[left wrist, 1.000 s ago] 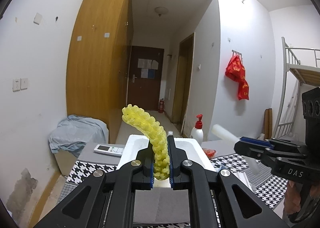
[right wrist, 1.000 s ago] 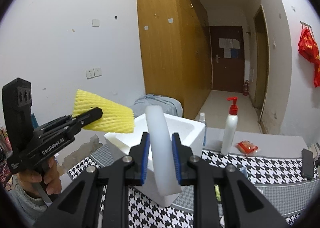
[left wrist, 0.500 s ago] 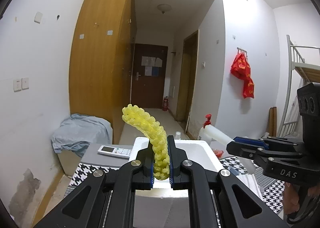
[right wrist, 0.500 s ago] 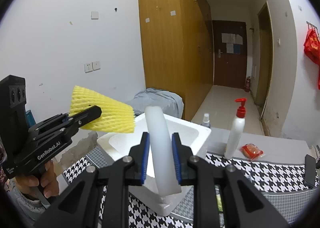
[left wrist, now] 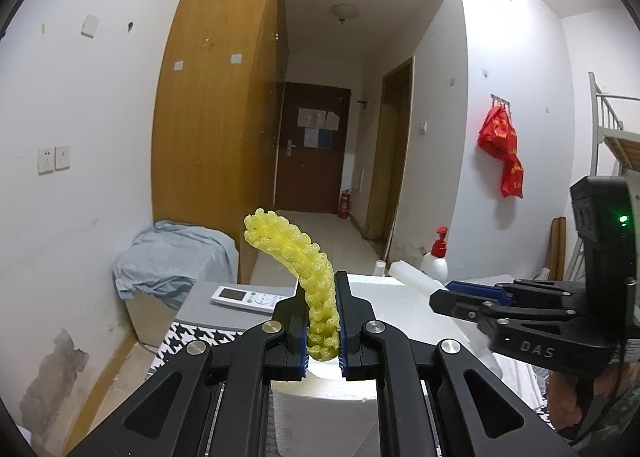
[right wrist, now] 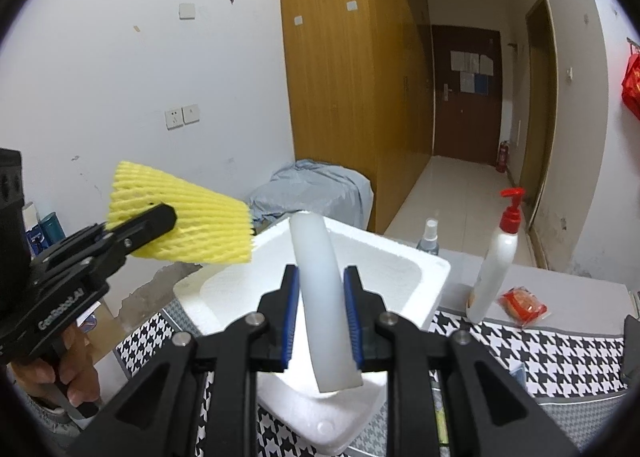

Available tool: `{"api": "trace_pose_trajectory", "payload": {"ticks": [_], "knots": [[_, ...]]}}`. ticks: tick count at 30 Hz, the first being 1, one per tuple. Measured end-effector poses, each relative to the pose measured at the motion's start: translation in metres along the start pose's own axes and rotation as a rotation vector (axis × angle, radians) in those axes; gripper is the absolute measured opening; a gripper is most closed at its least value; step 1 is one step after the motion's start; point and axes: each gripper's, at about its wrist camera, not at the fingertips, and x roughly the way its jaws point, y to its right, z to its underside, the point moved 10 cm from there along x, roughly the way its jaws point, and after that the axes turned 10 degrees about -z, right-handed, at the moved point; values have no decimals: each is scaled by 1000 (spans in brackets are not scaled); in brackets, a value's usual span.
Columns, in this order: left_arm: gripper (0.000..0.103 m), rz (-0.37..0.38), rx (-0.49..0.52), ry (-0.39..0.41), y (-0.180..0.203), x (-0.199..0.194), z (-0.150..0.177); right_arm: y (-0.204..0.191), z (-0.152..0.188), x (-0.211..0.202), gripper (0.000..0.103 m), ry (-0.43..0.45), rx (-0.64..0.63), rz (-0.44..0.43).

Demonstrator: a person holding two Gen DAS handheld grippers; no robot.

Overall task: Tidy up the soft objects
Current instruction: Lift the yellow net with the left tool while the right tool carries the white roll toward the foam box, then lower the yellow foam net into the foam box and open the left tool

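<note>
My left gripper (left wrist: 323, 327) is shut on a yellow foam net sleeve (left wrist: 298, 261), which curls up and to the left above a white foam box (left wrist: 384, 293). From the right wrist view the same yellow foam net sleeve (right wrist: 188, 225) hangs in the left gripper (right wrist: 160, 217) over the box's left rim. My right gripper (right wrist: 322, 321) is shut on a white foam tube (right wrist: 320, 293) that stands upright over the white foam box (right wrist: 416, 277). In the left wrist view the right gripper (left wrist: 448, 293) comes in from the right with the tube's end (left wrist: 408, 273) over the box.
A houndstooth cloth (right wrist: 560, 357) covers the table. A pump bottle (right wrist: 496, 261), a small spray bottle (right wrist: 430, 241) and a red packet (right wrist: 524, 305) stand right of the box. A remote control (left wrist: 248, 297) lies behind it on the left. A covered bundle (left wrist: 172, 265) sits by the wall.
Both grippers have moved closer to the foam box with their loads, the right one further. The box now looks larger and more centred below the tube. Both grips are unchanged.
</note>
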Motion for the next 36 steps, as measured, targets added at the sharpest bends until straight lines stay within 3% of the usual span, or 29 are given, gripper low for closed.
{"api": "trace_pose_trajectory", "payload": {"ticks": [15, 18, 20, 22, 36], "knots": [[11, -19, -7, -8, -7, 3, -1, 3, 8, 39, 27, -85, 10, 2], [11, -19, -10, -8, -9, 3, -2, 2, 7, 38, 40, -80, 3, 5], [11, -20, -14, -8, -10, 4, -3, 0, 5, 36, 77, -69, -6, 13], [11, -18, -17, -9, -11, 5, -3, -1, 3, 32, 90, -39, -24, 28], [11, 11, 10, -29, 6, 16, -2, 12, 2, 6, 92, 7, -11, 35]]}}
